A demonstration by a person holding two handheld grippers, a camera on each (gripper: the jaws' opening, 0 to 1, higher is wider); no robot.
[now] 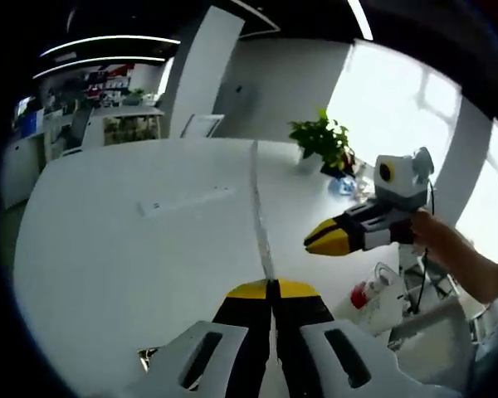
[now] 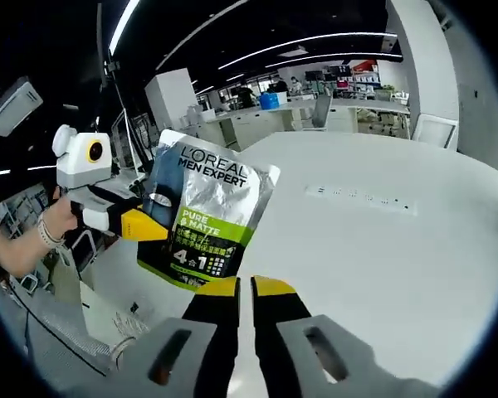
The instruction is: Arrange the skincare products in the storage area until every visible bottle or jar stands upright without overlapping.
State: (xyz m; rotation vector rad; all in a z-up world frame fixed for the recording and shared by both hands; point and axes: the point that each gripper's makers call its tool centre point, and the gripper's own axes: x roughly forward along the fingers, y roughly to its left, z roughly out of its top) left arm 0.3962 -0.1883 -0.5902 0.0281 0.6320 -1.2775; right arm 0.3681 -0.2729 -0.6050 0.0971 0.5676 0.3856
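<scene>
At left of the right gripper view, the left claw (image 2: pixel 153 225) grips a silver pouch (image 2: pixel 206 217) (L'Oréal Men Expert) above the white tabletop (image 2: pixel 382 240); the right claw (image 2: pixel 245 288) sits closed, empty.

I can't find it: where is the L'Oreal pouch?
In the right gripper view, the pouch is left of centre, held up by the left gripper above the white table.

The silver pouch (image 2: pixel 206 217) reads "L'OREAL MEN EXPERT", with "PURE & MATTE" and "4 in 1" on its green band (the smaller print is illegible).
</scene>
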